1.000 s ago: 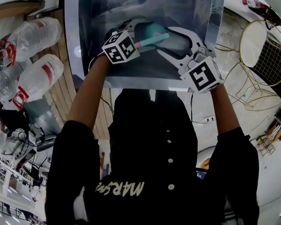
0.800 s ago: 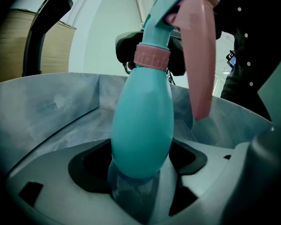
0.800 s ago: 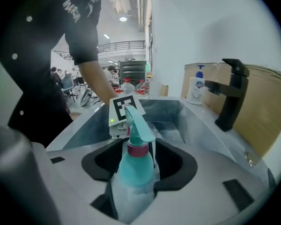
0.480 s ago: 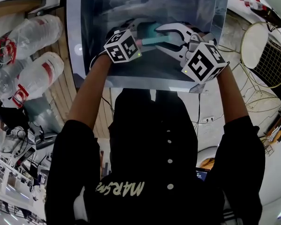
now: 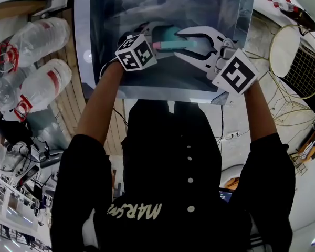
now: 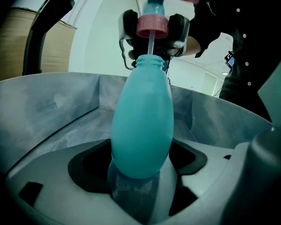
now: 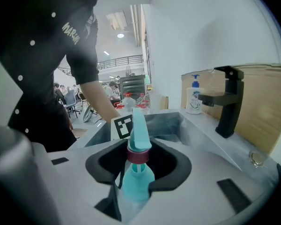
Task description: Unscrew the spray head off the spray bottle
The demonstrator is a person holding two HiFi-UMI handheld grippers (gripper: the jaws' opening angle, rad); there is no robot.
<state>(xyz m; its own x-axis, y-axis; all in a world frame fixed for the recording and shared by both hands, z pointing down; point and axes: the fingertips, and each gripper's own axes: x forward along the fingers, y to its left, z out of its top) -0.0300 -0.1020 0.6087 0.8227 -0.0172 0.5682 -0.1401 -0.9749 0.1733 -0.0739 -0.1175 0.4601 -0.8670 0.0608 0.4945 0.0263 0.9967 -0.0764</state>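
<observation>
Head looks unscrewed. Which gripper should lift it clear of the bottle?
Right. The right gripper has just closed its jaws on the spray head at its pink collar, already raised off the bottle neck, tube showing. The left gripper clamps the bottle body.

smooth teal plastic spray bottle (image 6: 143,125), dull metal sink (image 5: 110,30), matt black tap (image 7: 229,111)

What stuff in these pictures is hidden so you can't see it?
- Spray head: top cut off by the left gripper view's upper edge.
- Tube: lower end hidden inside the spray bottle, in every view.
- Soap bottle label: too small to read in the right gripper view.
- Spray bottle's base: hidden by the jaws of the left hand-held gripper.
</observation>
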